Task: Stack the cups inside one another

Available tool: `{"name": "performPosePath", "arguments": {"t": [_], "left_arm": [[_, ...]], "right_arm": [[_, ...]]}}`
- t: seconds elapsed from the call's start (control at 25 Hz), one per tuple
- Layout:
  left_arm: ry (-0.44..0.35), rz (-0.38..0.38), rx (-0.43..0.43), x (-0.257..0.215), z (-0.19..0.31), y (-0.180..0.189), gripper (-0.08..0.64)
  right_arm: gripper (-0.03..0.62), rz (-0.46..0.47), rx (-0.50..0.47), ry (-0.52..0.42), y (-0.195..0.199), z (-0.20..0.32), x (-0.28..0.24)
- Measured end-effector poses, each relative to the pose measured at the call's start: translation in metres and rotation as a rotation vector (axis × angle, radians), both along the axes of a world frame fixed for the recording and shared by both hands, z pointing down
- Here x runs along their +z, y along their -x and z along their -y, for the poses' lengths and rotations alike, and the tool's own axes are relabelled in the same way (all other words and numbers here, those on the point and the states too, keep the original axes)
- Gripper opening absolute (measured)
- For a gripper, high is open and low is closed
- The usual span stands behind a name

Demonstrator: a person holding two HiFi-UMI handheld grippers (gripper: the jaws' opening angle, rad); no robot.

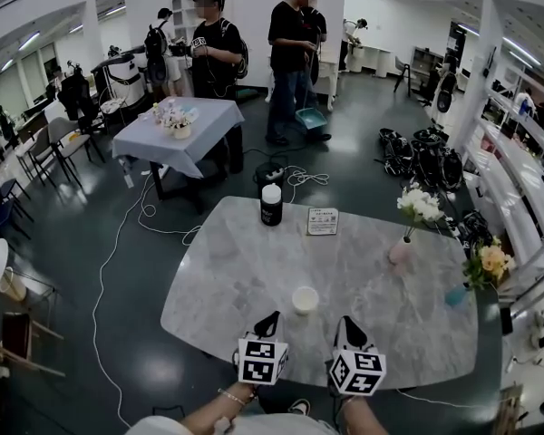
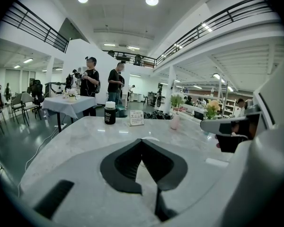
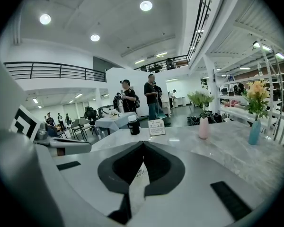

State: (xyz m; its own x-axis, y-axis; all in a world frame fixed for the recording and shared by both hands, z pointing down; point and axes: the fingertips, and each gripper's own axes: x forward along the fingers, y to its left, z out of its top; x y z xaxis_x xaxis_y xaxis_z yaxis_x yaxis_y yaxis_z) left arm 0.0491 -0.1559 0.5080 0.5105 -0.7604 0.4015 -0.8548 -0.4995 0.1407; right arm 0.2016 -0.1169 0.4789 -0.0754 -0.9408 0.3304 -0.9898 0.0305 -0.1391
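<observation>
Seemingly done | only one cup (image 1: 305, 299) shows, likely the nested stack, on the surface (image 1: 254, 270) just ahead of you | your left gripper (image 1: 271, 317) and right gripper (image 1: 344, 323): jaws shut, empty, clear of it.

Around the white cup (image 1: 305, 299) the surface (image 1: 227, 279) lies bare; beyond it stand a black bottle (image 1: 271, 205), a card (image 1: 323, 221) and, rightward, a pink vase (image 1: 400, 250).

We are holding the left gripper (image 2: 142, 140) with its jaws meeting tip to tip. Just past the fingertips a white cup (image 2: 150, 138) is peeking out on the marble table (image 2: 80, 126); farther ahead, slightly left, a black bottle (image 2: 110, 113) and a card (image 2: 136, 117) are standing.
</observation>
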Motion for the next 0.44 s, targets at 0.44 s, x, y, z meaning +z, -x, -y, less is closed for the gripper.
{"name": "performPosePath", "arguments": {"t": [0.44], "left_arm": [[0.009,-0.009,0.014,0.0023,-0.0019,-0.0053,-0.005]], "right_arm": [[0.008,-0.008,0.027,0.009,-0.0072,-0.007,-0.0002]]}}
